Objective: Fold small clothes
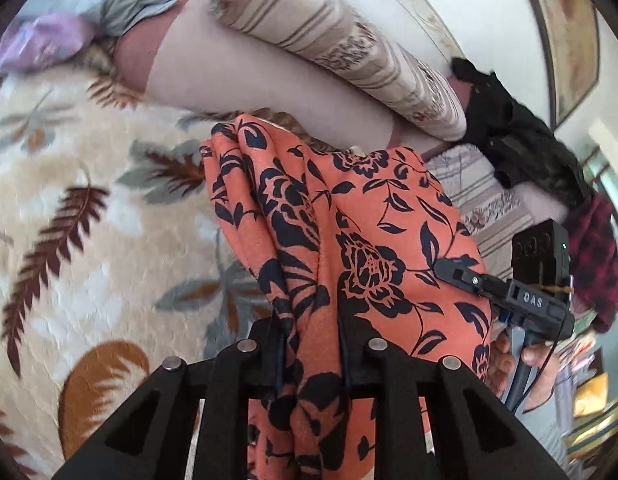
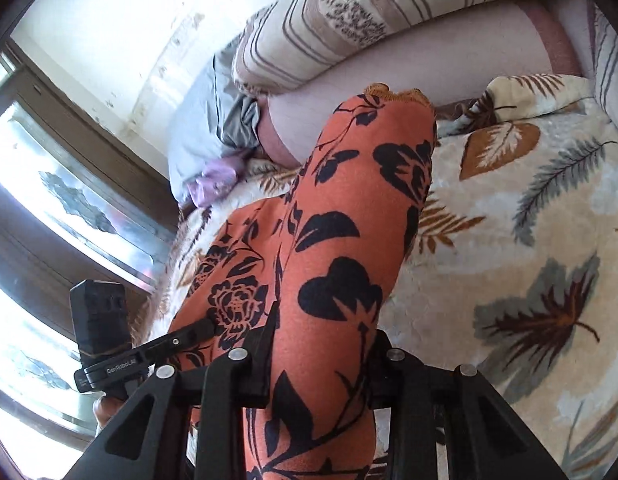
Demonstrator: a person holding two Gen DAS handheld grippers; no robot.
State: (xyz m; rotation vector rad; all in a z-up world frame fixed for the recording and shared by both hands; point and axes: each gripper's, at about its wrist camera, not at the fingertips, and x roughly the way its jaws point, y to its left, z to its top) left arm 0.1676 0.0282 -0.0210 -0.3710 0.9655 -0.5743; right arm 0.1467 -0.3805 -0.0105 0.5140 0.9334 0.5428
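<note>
My left tool (image 1: 311, 354) and right tool (image 2: 323, 354) are each closed on a bunched edge of the orange floral garment (image 1: 349, 248), which hangs lifted between them above the leaf-patterned blanket (image 1: 69, 200) on the bed. No fold shows yet: I judge the task early, the cloth still to be spread, folded and laid down. Other clothes (image 1: 529, 152) wait far right.

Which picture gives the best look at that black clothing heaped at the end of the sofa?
The left wrist view: the black garment lies draped over the striped cushion's end, fully visible beyond the orange floral cloth. The right wrist view does not show it at all; it faces the window side.
</note>
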